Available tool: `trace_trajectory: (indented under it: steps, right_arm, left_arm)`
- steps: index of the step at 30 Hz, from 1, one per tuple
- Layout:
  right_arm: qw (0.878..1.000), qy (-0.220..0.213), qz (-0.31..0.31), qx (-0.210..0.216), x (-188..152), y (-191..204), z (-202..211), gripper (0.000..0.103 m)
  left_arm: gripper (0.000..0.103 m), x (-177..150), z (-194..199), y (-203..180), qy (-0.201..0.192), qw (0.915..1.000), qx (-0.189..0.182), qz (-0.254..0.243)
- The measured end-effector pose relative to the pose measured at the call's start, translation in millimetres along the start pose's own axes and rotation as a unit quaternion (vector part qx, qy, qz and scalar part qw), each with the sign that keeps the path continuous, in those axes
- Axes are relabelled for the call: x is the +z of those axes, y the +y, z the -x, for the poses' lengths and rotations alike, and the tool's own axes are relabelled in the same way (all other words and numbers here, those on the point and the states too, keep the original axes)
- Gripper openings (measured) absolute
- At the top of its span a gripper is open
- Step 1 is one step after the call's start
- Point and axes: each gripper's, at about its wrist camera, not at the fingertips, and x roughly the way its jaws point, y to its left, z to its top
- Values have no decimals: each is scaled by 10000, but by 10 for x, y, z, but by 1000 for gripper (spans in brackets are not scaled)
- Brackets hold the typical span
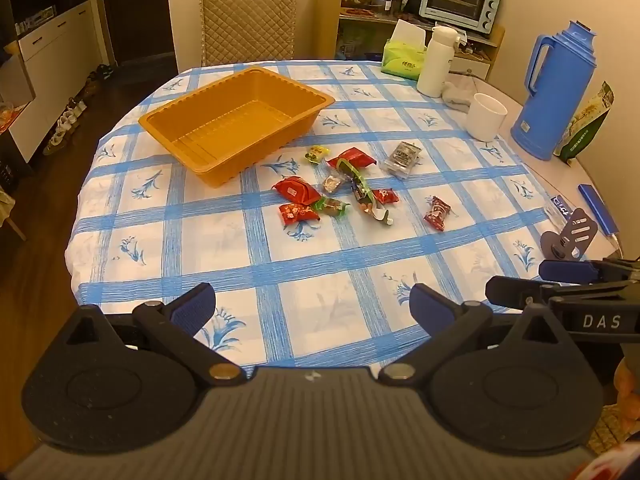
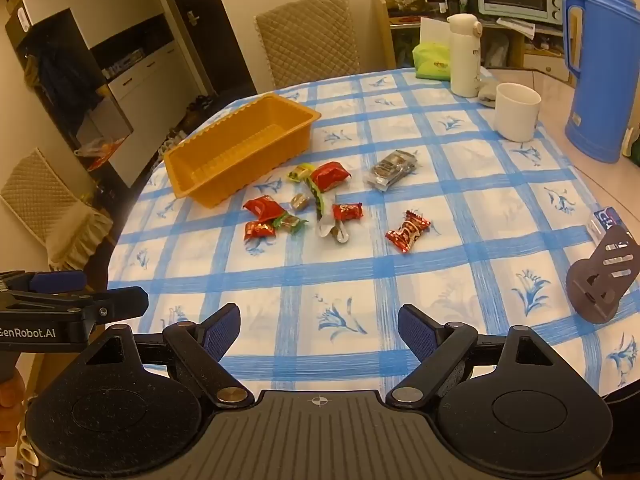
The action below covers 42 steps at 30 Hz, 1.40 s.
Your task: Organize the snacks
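An empty orange tray (image 1: pixel 188 118) (image 2: pixel 176 164) sits on the blue-checked tablecloth at the far left. Several wrapped snacks lie scattered just right of it: red packets (image 1: pixel 294 190) (image 2: pixel 262 206), a red candy (image 1: pixel 438 212) (image 2: pixel 408 232) lying apart, a long green wrapper (image 1: pixel 358 182) (image 2: pixel 318 196), and a clear packet (image 1: pixel 404 156) (image 2: pixel 394 168). My left gripper (image 1: pixel 312 308) is open and empty above the table's near edge. My right gripper (image 2: pixel 318 330) is open and empty, beside the left one; it also shows in the left wrist view (image 1: pixel 516 280).
A white cup (image 1: pixel 486 116) (image 2: pixel 516 112), white bottle (image 1: pixel 436 60), blue thermos (image 1: pixel 554 92) (image 2: pixel 600 68) and green tissue pack (image 1: pixel 402 58) stand at the far right. A grey stand (image 2: pixel 604 276) sits near the right edge. A quilted chair (image 1: pixel 248 20) is behind the table.
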Motion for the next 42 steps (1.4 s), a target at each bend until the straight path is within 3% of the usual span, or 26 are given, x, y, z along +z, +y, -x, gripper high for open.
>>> trace_trajectory:
  steps: [42]
  right_arm:
    - [10000,-10,-16,25,38,-36,-13,86]
  left_arm:
    - [103,-10,-9,-30,2,10000,0,1]
